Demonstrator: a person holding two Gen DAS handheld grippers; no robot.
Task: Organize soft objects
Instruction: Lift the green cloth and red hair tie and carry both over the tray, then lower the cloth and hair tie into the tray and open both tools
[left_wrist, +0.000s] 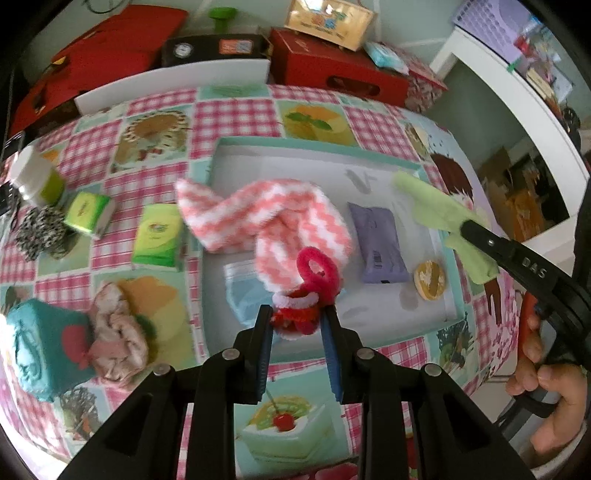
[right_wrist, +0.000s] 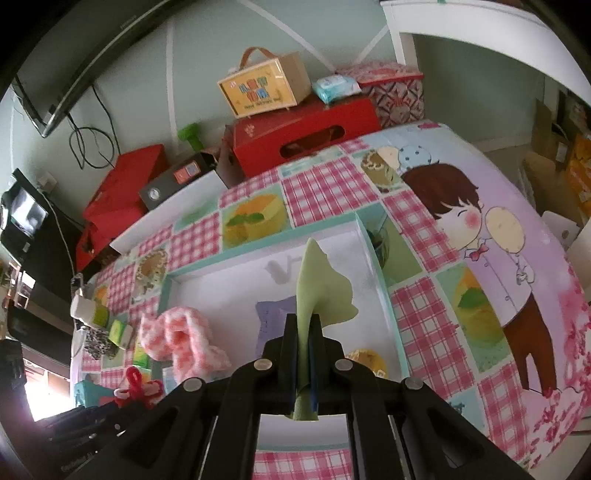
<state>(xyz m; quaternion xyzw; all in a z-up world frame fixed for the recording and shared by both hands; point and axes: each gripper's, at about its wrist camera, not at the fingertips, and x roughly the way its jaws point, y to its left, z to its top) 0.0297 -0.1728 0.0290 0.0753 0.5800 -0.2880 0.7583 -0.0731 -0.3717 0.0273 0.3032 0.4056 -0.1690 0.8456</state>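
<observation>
Hanging above a shallow white tray (left_wrist: 439, 258) with a teal rim, both grippers carry soft things over the table (left_wrist: 236, 110), which is covered with a pink-checked picture cloth. The left gripper (left_wrist: 298, 325) has its jaws part-way closed and clamped on a small red knitted piece with white trim (left_wrist: 295, 314), whose red fuzzy loop (left_wrist: 314, 269) stands up just beyond the fingertips. A pink-and-white zigzag sock (left_wrist: 266, 218) shows right behind the loop, draped over the tray's left edge; whether it hangs from the held piece cannot be told. The right gripper (right_wrist: 303, 332) has its jaws pressed together on a pale green cloth (right_wrist: 321, 291), which sticks up past the fingertips in a folded point. A hand (left_wrist: 546, 369) grips its handle at the right edge of the left wrist view. Inside the tray lie a purple tissue pack (left_wrist: 376, 243), a round yellow patterned piece (left_wrist: 429, 278) and a clear packet holding something pale blue (left_wrist: 240, 291). Left of the tray, on the cloth, sit two green tissue packs (left_wrist: 155, 236), a crumpled pink cloth (left_wrist: 114, 332) and a teal box (left_wrist: 40, 350).
</observation>
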